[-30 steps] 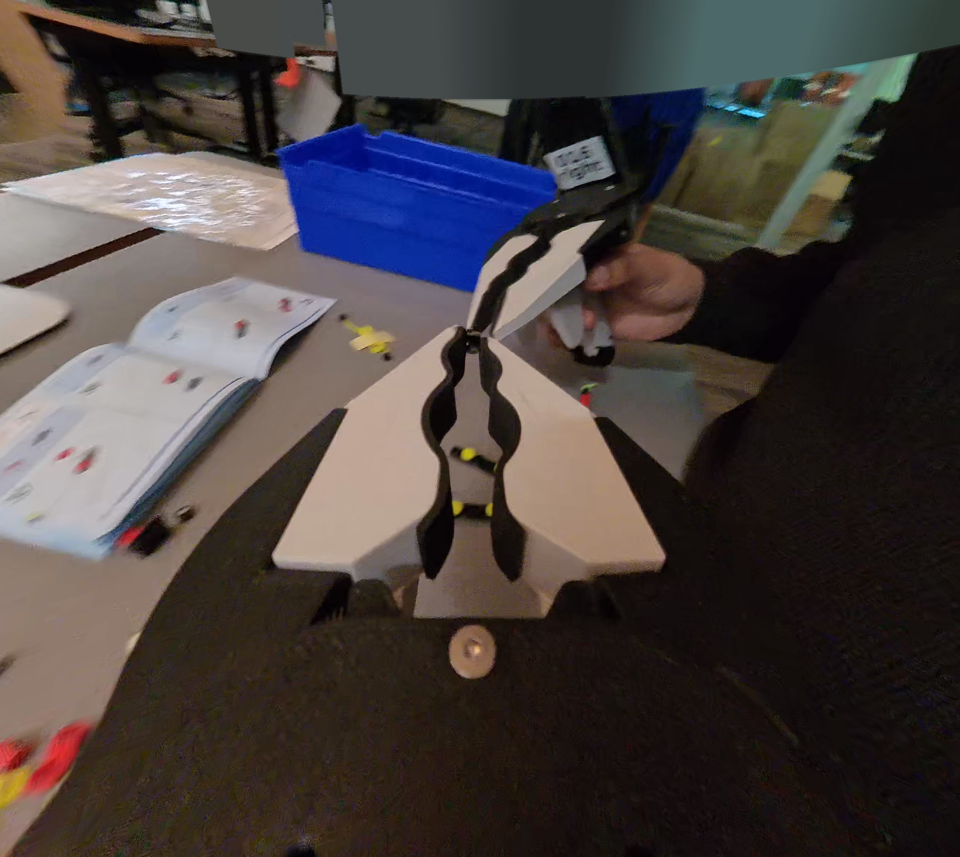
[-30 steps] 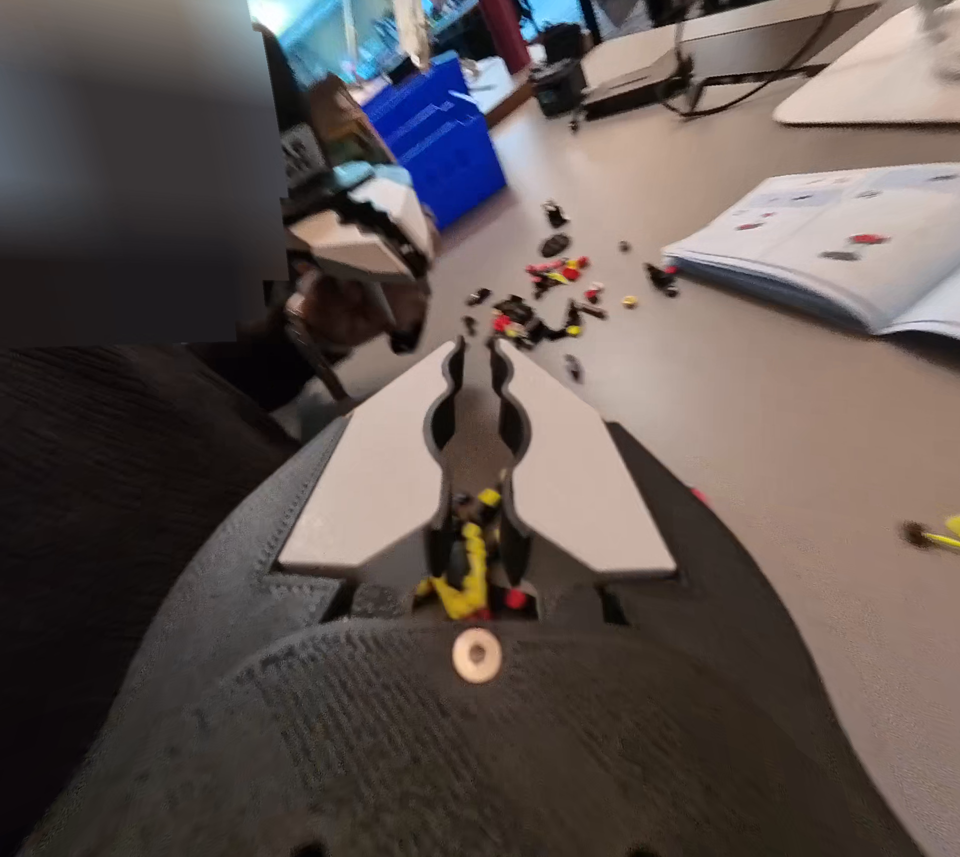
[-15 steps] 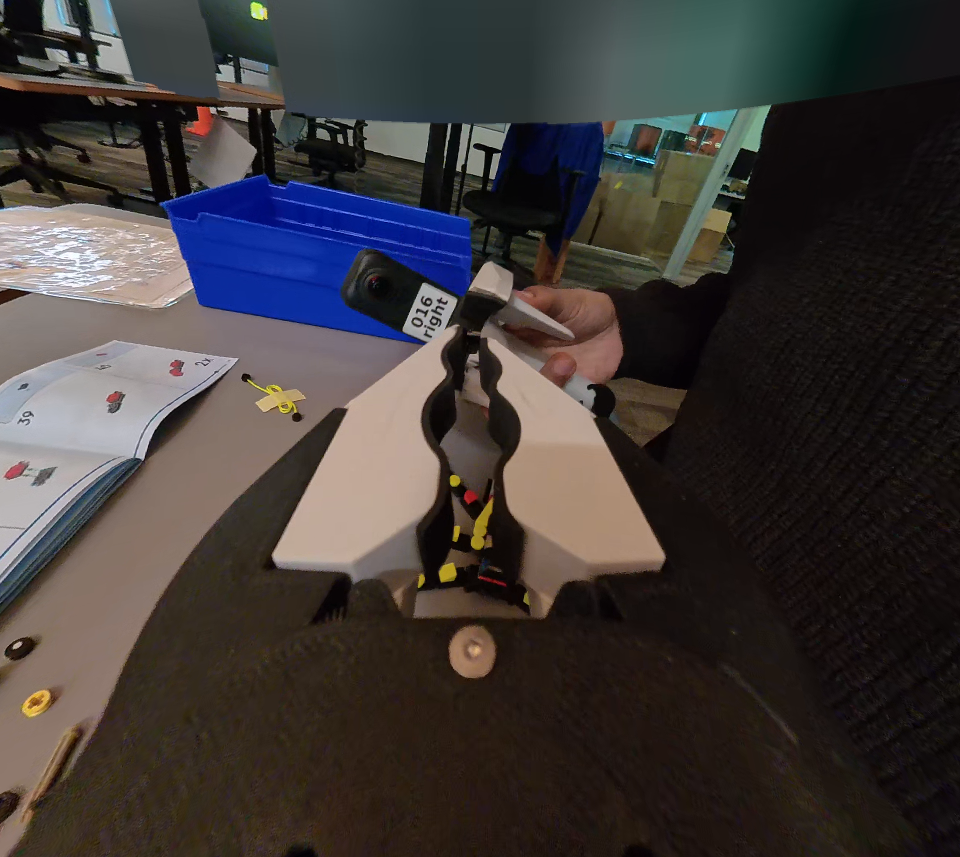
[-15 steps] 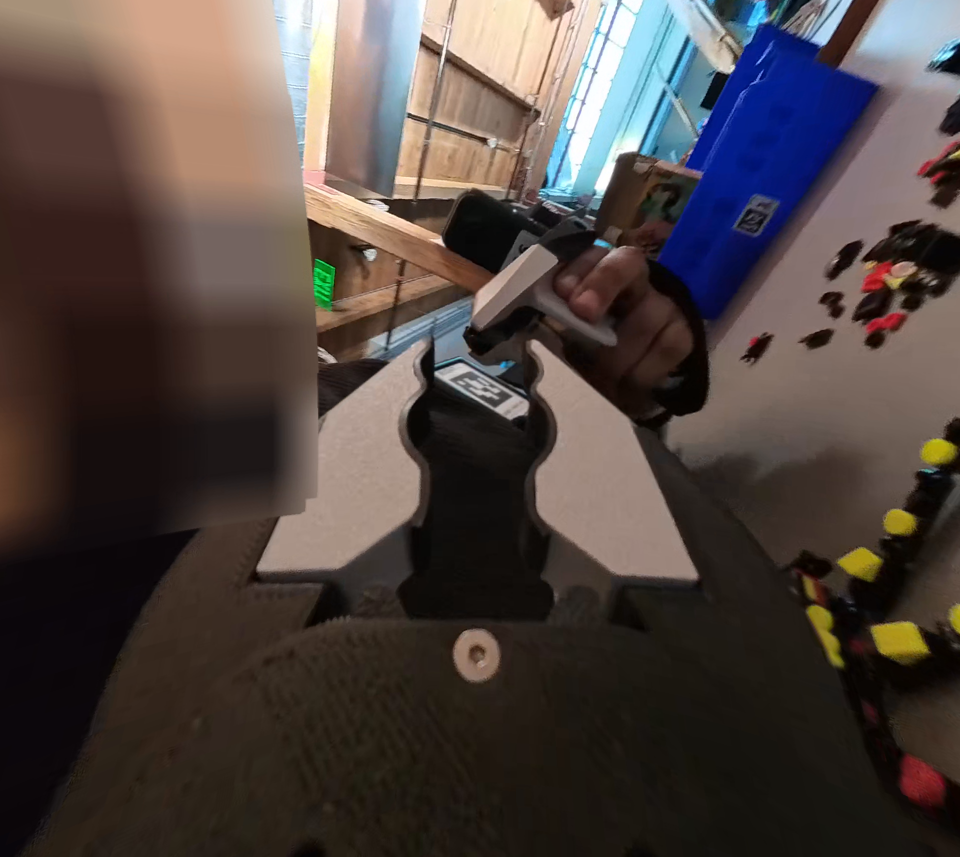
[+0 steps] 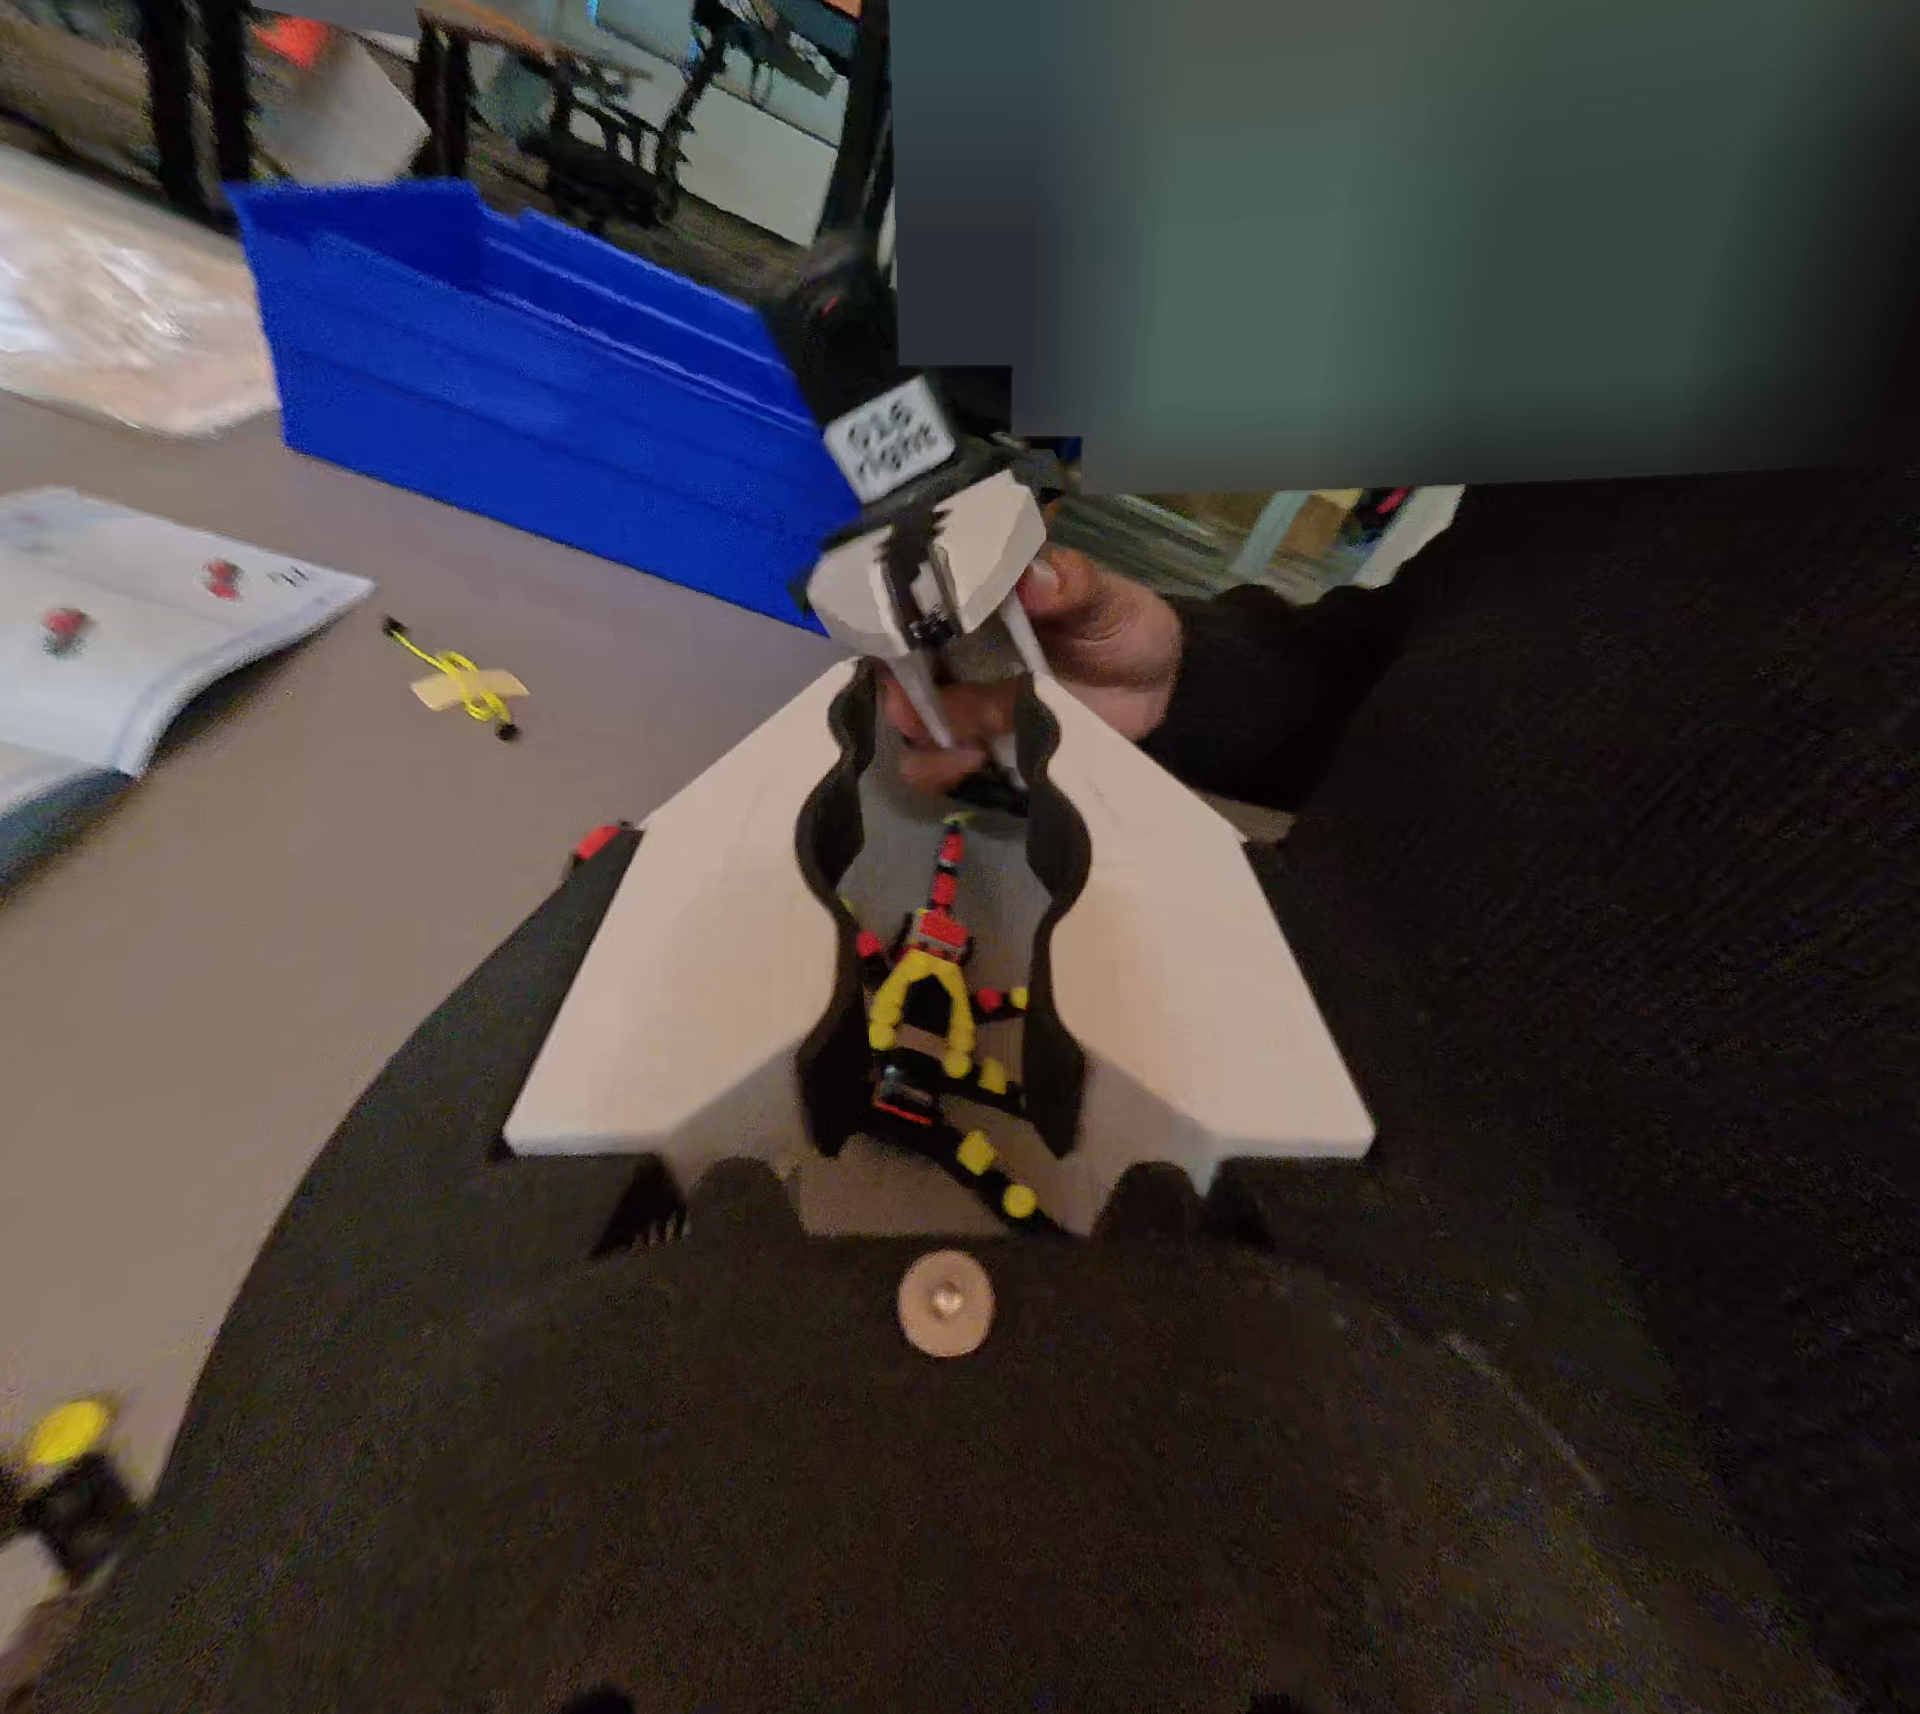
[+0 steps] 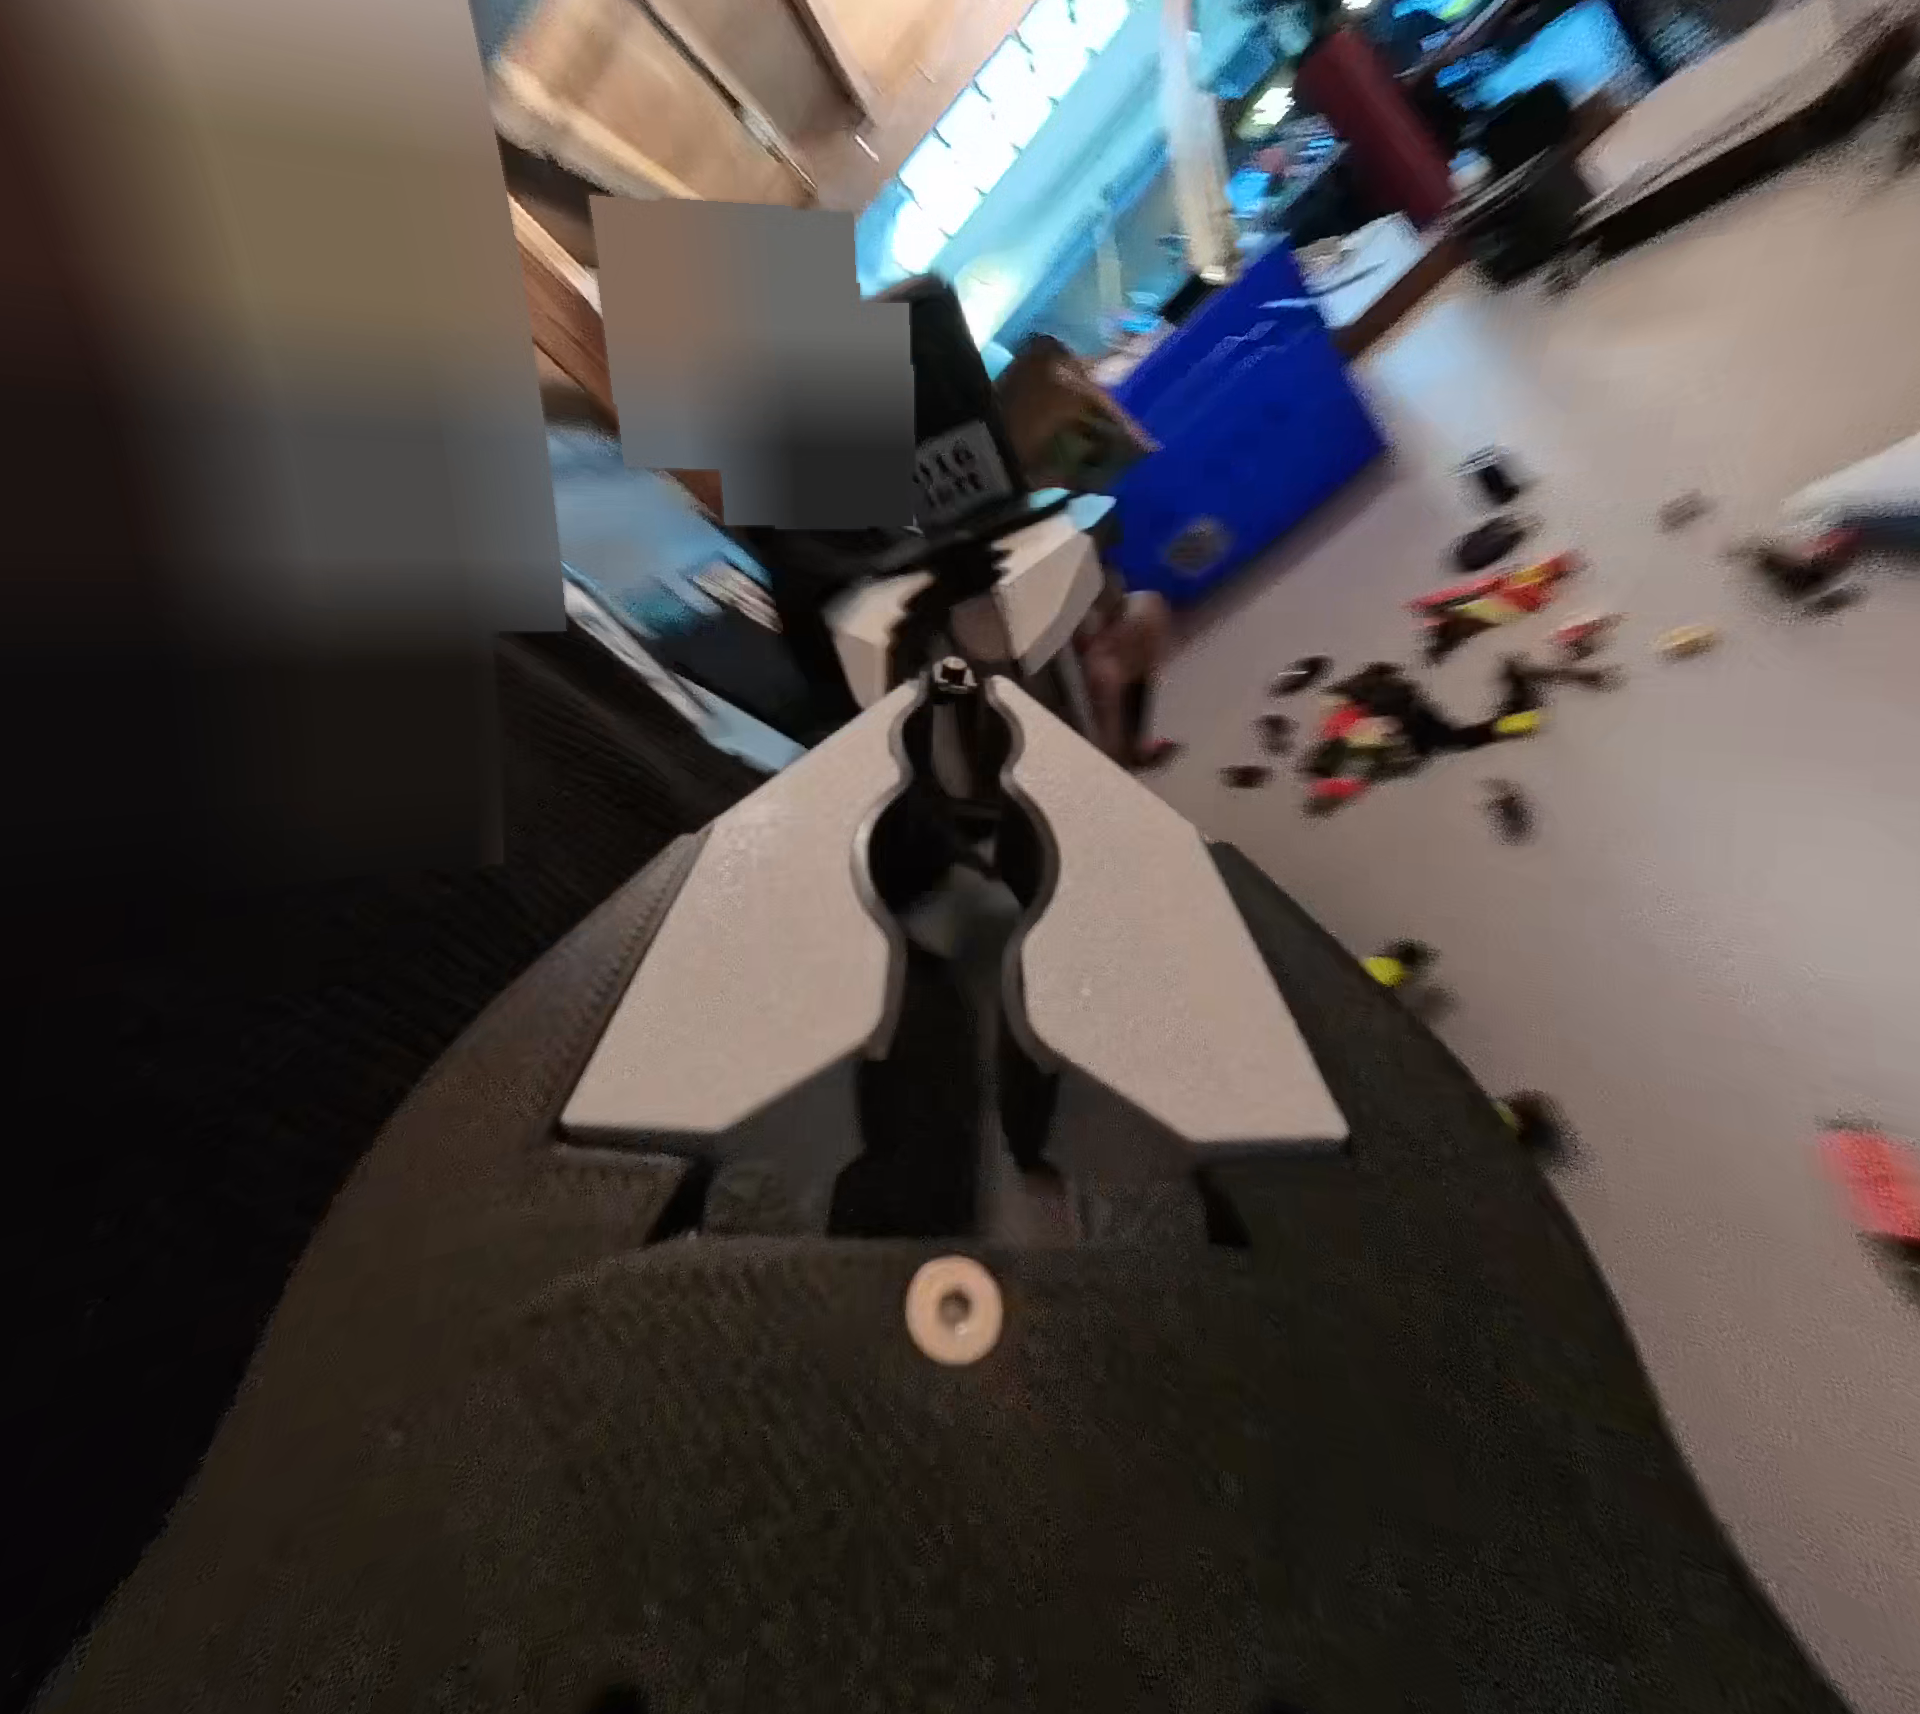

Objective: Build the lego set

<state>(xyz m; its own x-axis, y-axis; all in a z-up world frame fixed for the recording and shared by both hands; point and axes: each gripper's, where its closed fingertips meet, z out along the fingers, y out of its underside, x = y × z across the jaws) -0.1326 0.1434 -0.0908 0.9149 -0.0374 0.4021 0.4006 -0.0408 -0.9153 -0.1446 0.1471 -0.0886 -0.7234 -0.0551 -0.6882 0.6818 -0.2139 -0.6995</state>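
Two handheld grippers face each other, tip to tip, above a grey table (image 5: 312, 885). In the left wrist view, the left gripper (image 5: 943, 708) fills the lower centre of the frame; its jaws stand slightly apart and grasp nothing, and through the gap the partly built lego model (image 5: 925, 1010), black, yellow and red, appears to lie on the table below. In the right wrist view, the right gripper (image 6: 951, 688) has its jaws pinched on a small dark lego piece (image 6: 950, 677) at the very tips. Loose bricks (image 6: 1392, 719) scatter across the right of that frame, a blue bin (image 5: 520, 386) sits at upper left of the left view, and an open instruction booklet (image 5: 125, 615) lies at its left edge. The step in hand looks like readying one small piece for fitting. Next, that piece probably needs aligning with the model and pressing home while the other gripper steadies the build.
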